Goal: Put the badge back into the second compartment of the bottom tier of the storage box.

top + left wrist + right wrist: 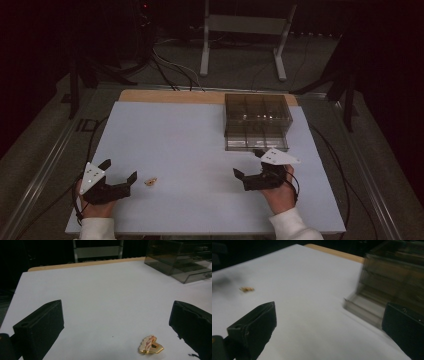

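jaws of the left gripper (121,171) stand wide apart and grasp nothing; it sits low at the near left of the white bench (180,130), held in a hand with a white sleeve. just beyond its tips lies a small gold and pink trinket (150,182), flat on the bench surface and apart from both jaws. in the left gripper view the trinket (150,345) shows close up, a gold-edged piece with a pale pink top, lying between the two black jaws but nearer the right-hand one, touching neither.

the right gripper (248,164) rests at the near right of the bench, held in the person's right hand (281,192), its jaws also spread open and empty. it sits just in front of a smoky transparent drawer box (257,120) that stands at the far right of the bench, with a lower drawer pulled out toward the person. in the right gripper view the drawer box (392,277) is blurred, with its open drawer jutting out near the right-hand jaw, and the trinket (247,289) is a small blurred speck far off to the left, well apart from this gripper.

a strip of bare wood (170,96) shows along the far edge of the bench.
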Available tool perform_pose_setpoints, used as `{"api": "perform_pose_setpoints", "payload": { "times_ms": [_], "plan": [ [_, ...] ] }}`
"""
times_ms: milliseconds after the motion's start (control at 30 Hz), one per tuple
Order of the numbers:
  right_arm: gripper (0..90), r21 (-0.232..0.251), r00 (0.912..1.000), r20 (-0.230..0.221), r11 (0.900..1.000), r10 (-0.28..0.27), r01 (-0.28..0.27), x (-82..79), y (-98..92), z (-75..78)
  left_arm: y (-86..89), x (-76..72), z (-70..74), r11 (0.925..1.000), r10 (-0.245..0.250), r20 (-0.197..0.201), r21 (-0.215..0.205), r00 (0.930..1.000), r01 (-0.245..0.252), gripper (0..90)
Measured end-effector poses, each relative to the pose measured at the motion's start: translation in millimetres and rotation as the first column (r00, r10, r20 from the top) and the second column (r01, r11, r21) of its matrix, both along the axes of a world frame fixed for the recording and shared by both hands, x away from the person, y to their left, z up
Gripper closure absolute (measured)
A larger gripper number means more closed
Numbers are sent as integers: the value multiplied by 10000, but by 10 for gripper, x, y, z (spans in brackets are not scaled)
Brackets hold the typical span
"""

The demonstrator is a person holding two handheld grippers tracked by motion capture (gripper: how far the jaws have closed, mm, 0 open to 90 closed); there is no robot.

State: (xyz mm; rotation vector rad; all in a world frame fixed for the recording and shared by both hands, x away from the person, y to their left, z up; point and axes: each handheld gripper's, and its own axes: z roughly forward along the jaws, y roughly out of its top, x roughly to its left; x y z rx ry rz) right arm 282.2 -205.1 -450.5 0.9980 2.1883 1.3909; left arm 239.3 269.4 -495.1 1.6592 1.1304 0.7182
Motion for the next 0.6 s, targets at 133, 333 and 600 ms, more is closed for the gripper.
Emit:
{"api": "perform_pose_setpoints", "payload": {
  "times_ms": [133,333,600],
  "plan": [
    [0,475,9988,-172,9978,466,-458,126,228,73,25,-6,-4,9999,87,23,-94,10000,-87,3],
    [0,656,9948,-169,9929,1009,-996,267,595,156,56,-15,-10,9996,226,-1,-176,9997,-226,3],
    [0,449,9847,-274,9843,1719,-1706,415,1077,152,86,9,-12,9987,302,-17,-400,9995,-303,3]
  ]
}}
